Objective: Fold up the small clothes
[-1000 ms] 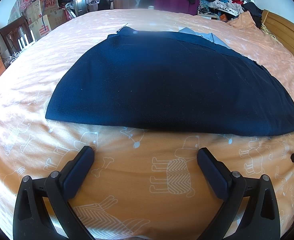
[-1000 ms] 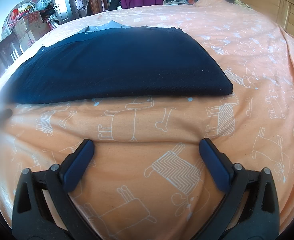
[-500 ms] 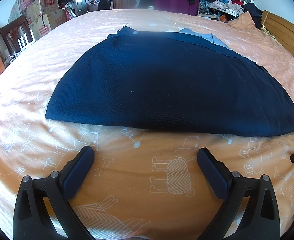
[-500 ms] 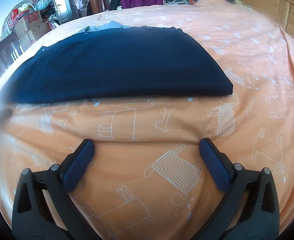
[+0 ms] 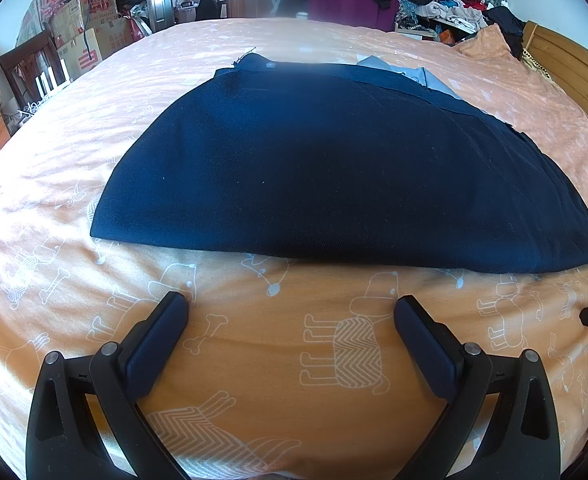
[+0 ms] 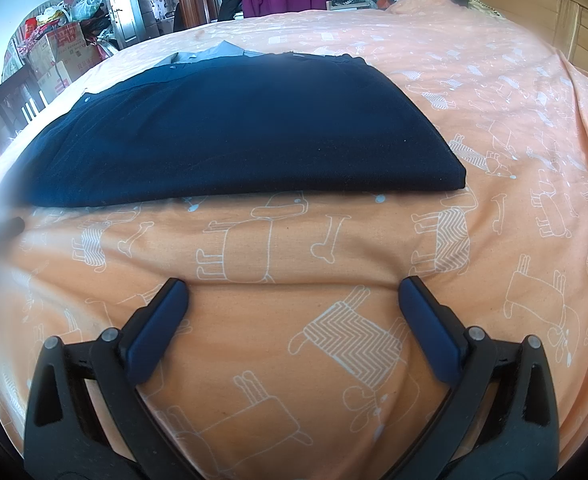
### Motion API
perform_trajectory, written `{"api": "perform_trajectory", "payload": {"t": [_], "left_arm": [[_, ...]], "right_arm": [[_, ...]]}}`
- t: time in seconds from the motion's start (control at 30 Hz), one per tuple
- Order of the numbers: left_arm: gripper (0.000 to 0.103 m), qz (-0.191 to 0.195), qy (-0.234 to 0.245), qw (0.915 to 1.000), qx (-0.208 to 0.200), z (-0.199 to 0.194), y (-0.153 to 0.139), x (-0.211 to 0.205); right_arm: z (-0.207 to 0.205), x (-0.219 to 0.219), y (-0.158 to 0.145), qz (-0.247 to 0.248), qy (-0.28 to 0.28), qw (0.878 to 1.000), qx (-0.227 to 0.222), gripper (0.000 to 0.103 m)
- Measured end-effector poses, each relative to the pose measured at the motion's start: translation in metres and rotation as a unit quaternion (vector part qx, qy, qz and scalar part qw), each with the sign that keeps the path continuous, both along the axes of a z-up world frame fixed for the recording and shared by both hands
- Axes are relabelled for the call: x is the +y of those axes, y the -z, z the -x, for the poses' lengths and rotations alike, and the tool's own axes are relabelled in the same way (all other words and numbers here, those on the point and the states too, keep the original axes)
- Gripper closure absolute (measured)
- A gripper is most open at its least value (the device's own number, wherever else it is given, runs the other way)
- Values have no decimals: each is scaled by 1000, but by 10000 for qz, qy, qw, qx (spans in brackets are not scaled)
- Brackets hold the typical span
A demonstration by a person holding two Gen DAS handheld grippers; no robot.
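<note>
Nothing changed over last second: both views identical, no motion. Left gripper (image 5: pixel 290 312) hovers low over orange bedsheet with white dog outlines (image 5: pixel 254 380), jaws wide, empty. Ahead of it, dark navy fabric garment (image 5: pixel 334 168) lies flat mid-bed, folded, near edge straight; pale blue cloth (image 5: pixel 410 72) peeks from behind far edge. Right gripper (image 6: pixel 292 296) likewise hovers short of garment (image 6: pixel 230 128), jaws wide, empty, not touching. Judgement: pause between folds; next fold not yet begun.
</note>
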State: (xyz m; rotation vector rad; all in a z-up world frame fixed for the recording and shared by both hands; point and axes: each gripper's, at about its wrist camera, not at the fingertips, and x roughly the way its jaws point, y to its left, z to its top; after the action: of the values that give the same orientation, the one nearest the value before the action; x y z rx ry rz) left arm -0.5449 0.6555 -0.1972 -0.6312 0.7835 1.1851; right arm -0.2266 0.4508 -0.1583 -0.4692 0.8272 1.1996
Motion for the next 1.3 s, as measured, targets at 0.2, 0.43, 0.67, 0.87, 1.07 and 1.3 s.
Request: {"api": "perform_trajectory", "payload": {"t": [0.2,0.43,0.67,0.87,1.07,1.3], "left_arm": [[0,3,1,10000,-6,-1,0,1],[0,2,4,10000,-22,-1,0,2],[0,5,4,10000,-16,-2,0,2],[0,5,3,10000,-16,-3,0,2],[0,5,3,10000,-16,-3,0,3],[0,4,1,10000,-20,-3,1,2]], "right_arm": [[0,0,0,0,1,10000,0,0],[1,0,0,-5,1,10000,2,0],[3,-1,0,-14,2,10000,10,0],[3,-1,-1,-15,4,10000,11,0],[3,-1,0,-14,6,10000,10,0],[4,-1,0,-16,8,10000,12,0]]}}
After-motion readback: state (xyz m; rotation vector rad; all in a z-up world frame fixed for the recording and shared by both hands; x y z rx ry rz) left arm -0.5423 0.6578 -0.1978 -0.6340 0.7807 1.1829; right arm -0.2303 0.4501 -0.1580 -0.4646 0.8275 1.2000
